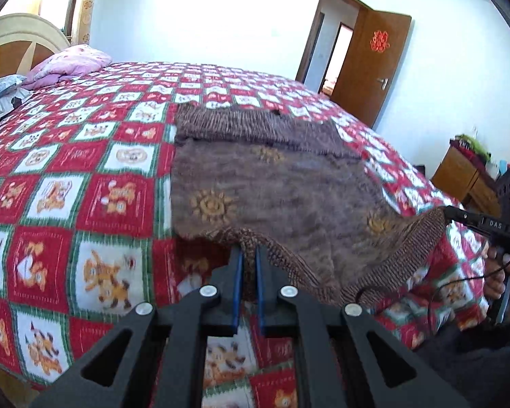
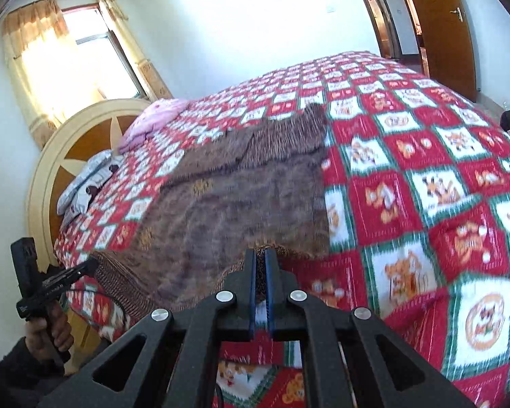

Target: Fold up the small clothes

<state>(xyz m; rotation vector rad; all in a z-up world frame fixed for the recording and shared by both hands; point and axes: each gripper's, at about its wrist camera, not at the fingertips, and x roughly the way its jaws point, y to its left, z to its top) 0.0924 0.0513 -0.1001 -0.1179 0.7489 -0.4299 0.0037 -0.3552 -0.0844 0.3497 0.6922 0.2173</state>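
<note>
The brown sweater (image 1: 275, 183) lies lengthwise toward twelve o'clock on the bedspread (image 1: 85, 170), its near ribbed edge pinched by left gripper (image 1: 250, 255) and right gripper (image 2: 260, 258).

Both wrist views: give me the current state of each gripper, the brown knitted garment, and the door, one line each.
Left gripper: shut on the near ribbed edge of the garment.
Right gripper: shut on the same near edge, further along.
Brown knitted garment with yellow sun motifs: near edge lifted, far part lying flat on the red checked bedspread.
Brown wooden door: open.
</note>
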